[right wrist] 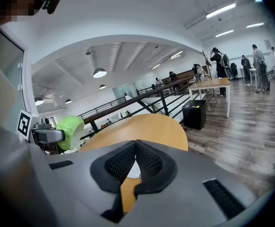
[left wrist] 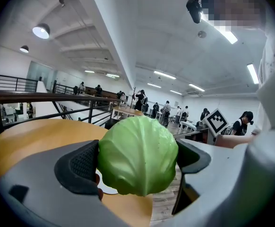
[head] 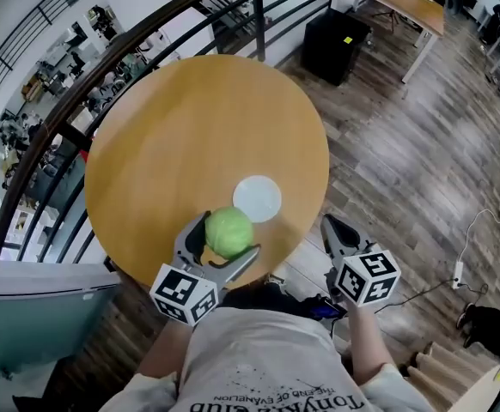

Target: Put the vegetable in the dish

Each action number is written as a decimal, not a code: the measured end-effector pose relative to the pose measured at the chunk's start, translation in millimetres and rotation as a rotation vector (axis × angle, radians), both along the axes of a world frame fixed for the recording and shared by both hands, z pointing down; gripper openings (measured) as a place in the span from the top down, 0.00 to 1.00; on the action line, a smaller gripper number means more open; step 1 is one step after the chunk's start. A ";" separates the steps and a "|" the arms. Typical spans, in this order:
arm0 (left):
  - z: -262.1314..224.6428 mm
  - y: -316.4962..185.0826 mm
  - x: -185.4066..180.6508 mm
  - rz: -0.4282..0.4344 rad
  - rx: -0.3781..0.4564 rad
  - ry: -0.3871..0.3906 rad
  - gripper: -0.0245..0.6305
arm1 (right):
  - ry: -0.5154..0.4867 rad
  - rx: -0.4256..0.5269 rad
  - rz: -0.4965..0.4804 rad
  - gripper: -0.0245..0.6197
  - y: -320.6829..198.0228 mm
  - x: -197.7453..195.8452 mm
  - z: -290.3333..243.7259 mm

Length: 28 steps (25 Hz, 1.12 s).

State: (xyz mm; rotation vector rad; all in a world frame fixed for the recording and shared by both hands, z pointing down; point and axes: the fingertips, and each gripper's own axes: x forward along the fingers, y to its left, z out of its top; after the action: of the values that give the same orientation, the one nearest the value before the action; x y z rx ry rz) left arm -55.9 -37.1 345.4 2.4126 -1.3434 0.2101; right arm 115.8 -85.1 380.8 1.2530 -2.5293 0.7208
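Cabbage (head: 229,231): a green, nearly round head, clamped between the two jaws of the left gripper (left wrist: 136,161).
Long axis: none marked. In the left gripper view the head looks slightly taller than wide, with leaf ribs running from top to bottom. Which end is the stem cannot be told.
Position: over the near part of the round wooden table (head: 181,127), just beside the white dish (head: 258,197) on its near-left side. In the right gripper view it appears raised off the tabletop.
Left gripper: pads (left wrist: 81,167) press the cabbage's two flanks.
Right gripper (right wrist: 135,161): jaws clenched together, nothing between them. In the head view it is off the table's near-right edge, above the plank floor (head: 405,161).
Dish: empty, flat on the table.
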 end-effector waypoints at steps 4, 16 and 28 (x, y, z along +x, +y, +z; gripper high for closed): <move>-1.4 -5.3 -3.7 -0.006 -0.002 -0.003 0.21 | -0.001 -0.004 0.000 0.92 -3.5 -0.4 0.3; 13.1 -25.2 -11.1 0.058 -0.027 -0.052 0.21 | 0.009 -0.009 0.053 0.92 -16.8 -3.5 2.8; 47.8 -59.1 -19.7 0.077 -0.076 -0.083 0.21 | 0.020 -0.025 0.056 0.92 -44.0 -21.7 20.3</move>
State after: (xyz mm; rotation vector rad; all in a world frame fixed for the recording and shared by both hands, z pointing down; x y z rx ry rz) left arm -75.6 -96.2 393.1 2.4175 -1.2544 0.3793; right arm 94.1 -129.1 401.2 1.3214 -2.4705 0.7457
